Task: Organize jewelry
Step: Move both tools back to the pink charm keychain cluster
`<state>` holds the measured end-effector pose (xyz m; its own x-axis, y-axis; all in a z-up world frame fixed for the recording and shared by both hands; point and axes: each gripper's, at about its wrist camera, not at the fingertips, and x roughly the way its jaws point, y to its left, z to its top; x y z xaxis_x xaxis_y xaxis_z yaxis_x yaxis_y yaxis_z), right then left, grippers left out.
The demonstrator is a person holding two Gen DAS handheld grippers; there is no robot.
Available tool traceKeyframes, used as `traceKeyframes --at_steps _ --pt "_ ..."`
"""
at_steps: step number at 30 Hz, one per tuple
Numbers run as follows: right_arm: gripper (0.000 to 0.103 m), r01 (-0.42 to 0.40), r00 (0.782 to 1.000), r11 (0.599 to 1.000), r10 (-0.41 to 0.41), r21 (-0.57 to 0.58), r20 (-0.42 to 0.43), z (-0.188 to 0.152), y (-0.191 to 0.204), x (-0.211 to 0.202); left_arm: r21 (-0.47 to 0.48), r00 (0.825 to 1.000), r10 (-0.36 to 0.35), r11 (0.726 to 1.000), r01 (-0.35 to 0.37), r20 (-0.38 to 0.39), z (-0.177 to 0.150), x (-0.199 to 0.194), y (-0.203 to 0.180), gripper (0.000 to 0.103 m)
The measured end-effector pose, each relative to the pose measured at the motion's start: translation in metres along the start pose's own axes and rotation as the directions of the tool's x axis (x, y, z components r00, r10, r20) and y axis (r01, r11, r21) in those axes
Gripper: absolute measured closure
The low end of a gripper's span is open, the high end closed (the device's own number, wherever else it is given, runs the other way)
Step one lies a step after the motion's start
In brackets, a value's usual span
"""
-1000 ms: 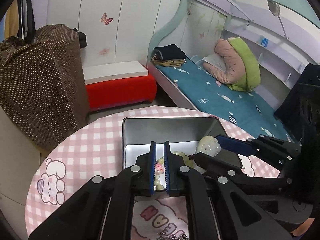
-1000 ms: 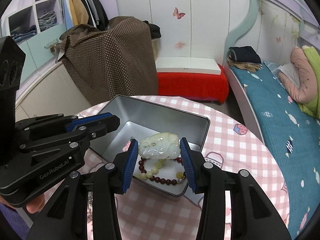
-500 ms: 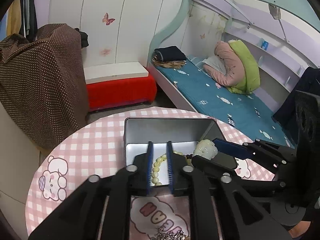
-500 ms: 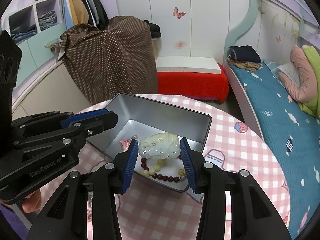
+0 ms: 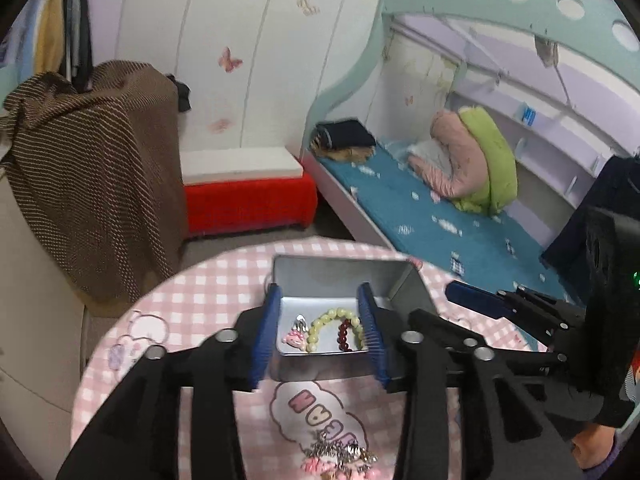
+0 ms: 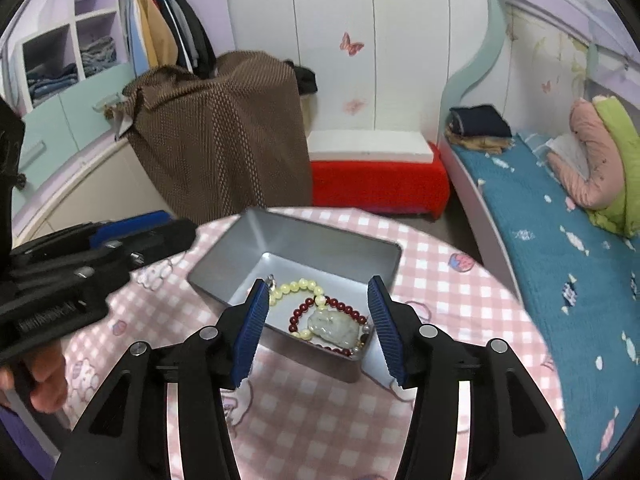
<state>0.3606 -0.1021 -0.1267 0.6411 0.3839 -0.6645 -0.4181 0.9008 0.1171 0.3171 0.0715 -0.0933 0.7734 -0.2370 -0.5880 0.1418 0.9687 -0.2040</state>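
Note:
A silver tin [image 5: 340, 268] stands open on the round table. In it lie a pale green bead bracelet [image 5: 318, 330], a dark red bead bracelet [image 5: 346, 334] and a small pink charm [image 5: 295, 335]. My left gripper [image 5: 319, 300] hovers above the tin's near end; its jaws are opening with nothing between the pads. In the right wrist view a white jade carving [image 6: 332, 326] rests on the red bracelet [image 6: 298, 314] inside the tin [image 6: 304, 240]. My right gripper [image 6: 318, 292] hangs above it, its jaws opening and clear of the carving.
The table wears a pink checked cloth [image 6: 440, 300]. A tangle of charms on a chain [image 5: 340, 456] lies near its front edge. A hand [image 6: 44, 376] holds the left tool. Beyond the table are a red bench [image 6: 376, 184], a draped brown cloth [image 6: 224, 132] and a bed [image 6: 560, 240].
The left jaws let go of the pale bracelet, which now lies in the tin. The right jaws widened and the jade carving dropped onto the bracelets. Both grippers rose and drew back.

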Motion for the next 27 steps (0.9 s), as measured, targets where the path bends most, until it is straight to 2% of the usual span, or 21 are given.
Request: traceKeyframes --at_steps 5,11,15,22,27 --pt "0.048 0.006 0.999 1.0 -0.006 -0.006 0.037 -0.008 0.002 -0.037 0.007 0.999 0.013 1.0 -0.013 0.049 -0.013 -0.041 -0.001 0.058" --pt "0.047 0.009 1.0 1.0 -0.008 -0.013 0.027 -0.039 0.008 -0.062 0.016 0.998 0.056 0.998 -0.057 0.039 -0.048 -0.063 -0.003 0.058" --pt "0.047 0.008 1.0 1.0 -0.008 -0.03 -0.016 -0.064 0.018 -0.06 0.006 0.998 0.058 0.998 -0.058 -0.017 -0.077 -0.059 -0.002 0.058" --pt "0.047 -0.001 0.994 1.0 0.003 0.015 -0.106 -0.107 0.021 -0.041 -0.001 0.991 0.038 0.999 -0.038 -0.13 -0.122 -0.034 -0.005 0.059" --pt "0.047 -0.006 0.989 1.0 0.01 0.029 -0.144 -0.122 0.021 -0.031 0.019 0.983 0.046 0.999 -0.043 -0.178 -0.137 -0.017 -0.01 0.06"
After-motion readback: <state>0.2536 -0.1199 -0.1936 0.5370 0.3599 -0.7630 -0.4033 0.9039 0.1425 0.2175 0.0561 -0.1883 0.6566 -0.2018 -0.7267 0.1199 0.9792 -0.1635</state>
